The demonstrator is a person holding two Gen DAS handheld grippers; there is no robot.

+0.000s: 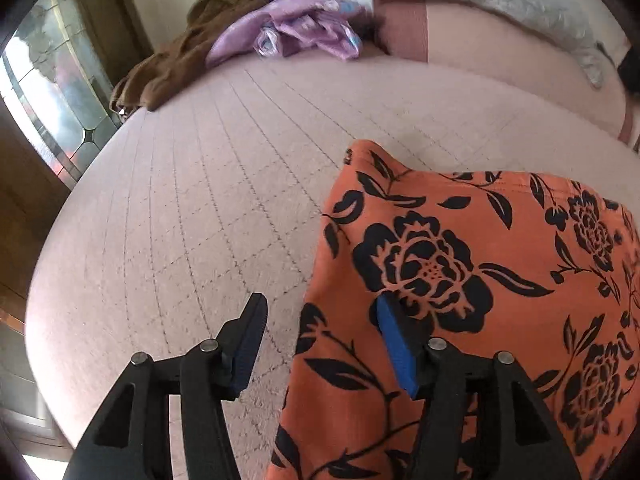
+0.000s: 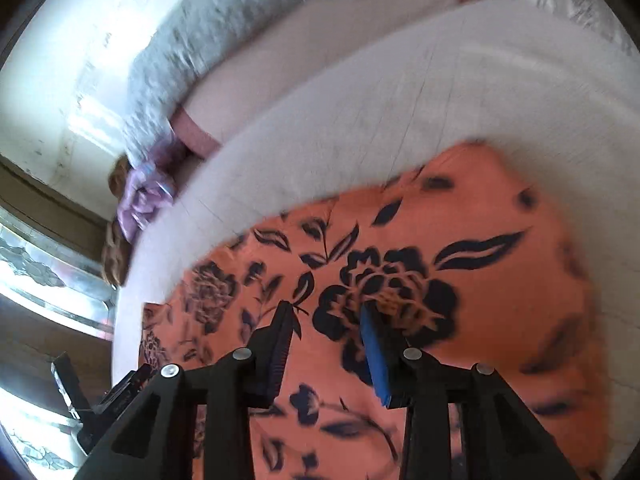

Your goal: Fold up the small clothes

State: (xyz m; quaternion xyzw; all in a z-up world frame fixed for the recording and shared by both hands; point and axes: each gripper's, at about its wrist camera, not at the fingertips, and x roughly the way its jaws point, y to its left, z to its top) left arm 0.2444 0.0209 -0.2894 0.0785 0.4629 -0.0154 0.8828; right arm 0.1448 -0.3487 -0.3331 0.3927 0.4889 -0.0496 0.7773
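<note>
Mid-fold on the orange floral garment, lying flat on the near right part of the pink quilted bed. Looks like a fold just laid down, or one about to be picked up; hard to say which from here. Left gripper poised over the garment's left edge, jaws spread about halfway, one finger over bare quilt, the blue-padded one over the cloth. Nothing pinched between them. Right gripper above the middle of the same garment, jaws parted more narrowly, a big black flower showing through the gap. No fabric caught there either, though the view is blurred, so contact with the cloth cannot be told.

Next, probably: drop to an edge or corner, close on a single layer, carry it across to meet the opposite side. Calls for both grippers working level so the fold lands straight.

Far left on the bed, well apart: a brown garment and a purple one, seemingly waiting their turn.
</note>
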